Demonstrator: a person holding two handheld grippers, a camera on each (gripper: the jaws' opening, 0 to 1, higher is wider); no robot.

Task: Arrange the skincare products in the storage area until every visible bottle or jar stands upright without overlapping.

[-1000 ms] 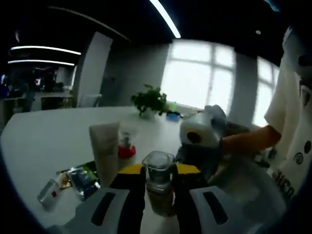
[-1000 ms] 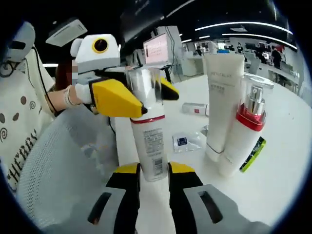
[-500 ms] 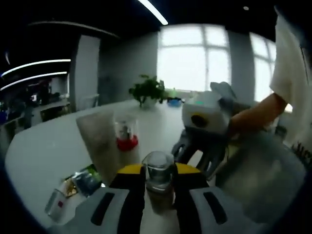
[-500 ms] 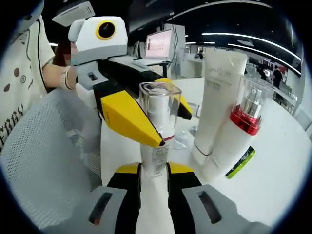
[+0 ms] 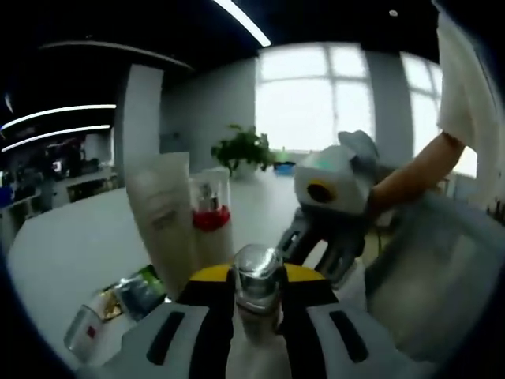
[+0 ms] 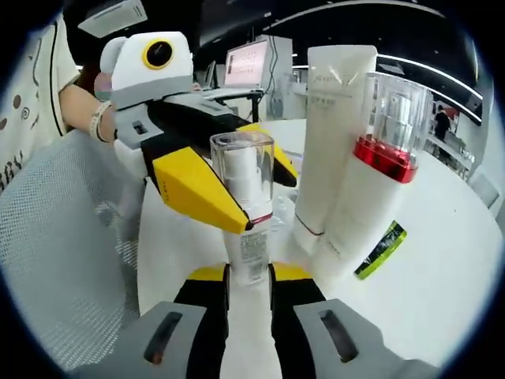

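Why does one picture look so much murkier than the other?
Left gripper view: it faces a bright window, so glare washes out the middle, and the tube and capped bottle look soft and dim. Right gripper view: even light, the bottle's label sharp; fisheye bends the edges in both.

White pump bottle (image 6: 248, 237) with clear cap stands upright (label facing the right gripper view), near an upright white tube (image 6: 327, 126) and red-collared bottle (image 6: 371, 181).

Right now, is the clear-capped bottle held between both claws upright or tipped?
Upright. In the right gripper view the bottle rises straight, cap on top, parallel to the standing white tube and red-collared pump bottle.
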